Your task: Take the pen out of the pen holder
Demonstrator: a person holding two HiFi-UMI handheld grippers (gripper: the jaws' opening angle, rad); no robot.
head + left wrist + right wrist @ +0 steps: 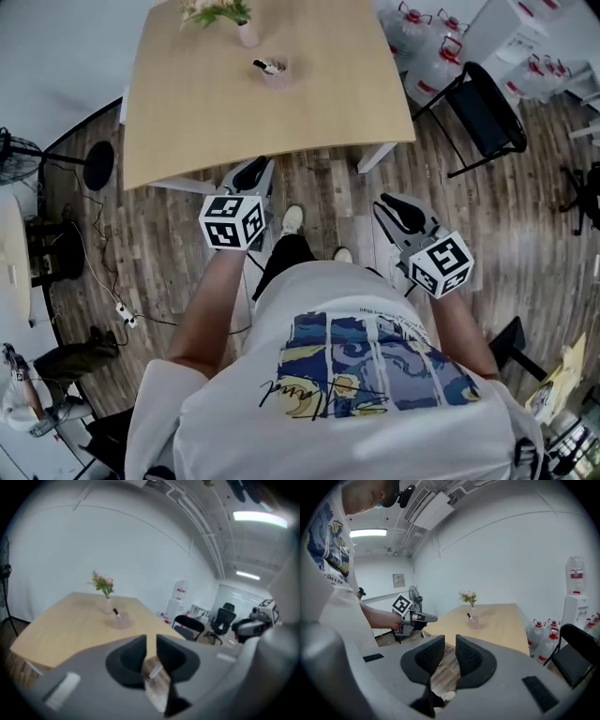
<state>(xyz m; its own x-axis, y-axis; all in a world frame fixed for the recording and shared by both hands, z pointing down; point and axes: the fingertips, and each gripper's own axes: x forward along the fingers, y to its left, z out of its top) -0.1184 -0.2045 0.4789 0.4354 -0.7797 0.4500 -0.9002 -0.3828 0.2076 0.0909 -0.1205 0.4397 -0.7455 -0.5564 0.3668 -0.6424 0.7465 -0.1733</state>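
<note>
Toward the far end of the tabletop (187, 112): the pen holder (275, 73) stands just beside a flower vase (247, 32), well apart from both grippers.
Pen (265, 66): dark, leaning out of the holder's top, not yet taken; the exposed end is what a gripper could pinch.
Left hand-held gripper (255, 172): released, jaws a little apart with only floor showing between them. It hangs at the near table edge, pointed toward the holder, probably readied for the pen.
Right hand-held gripper (398, 208): empty too, with a narrow gap between its jaws. It is held over the floor, perhaps to steady the holder later.
</note>
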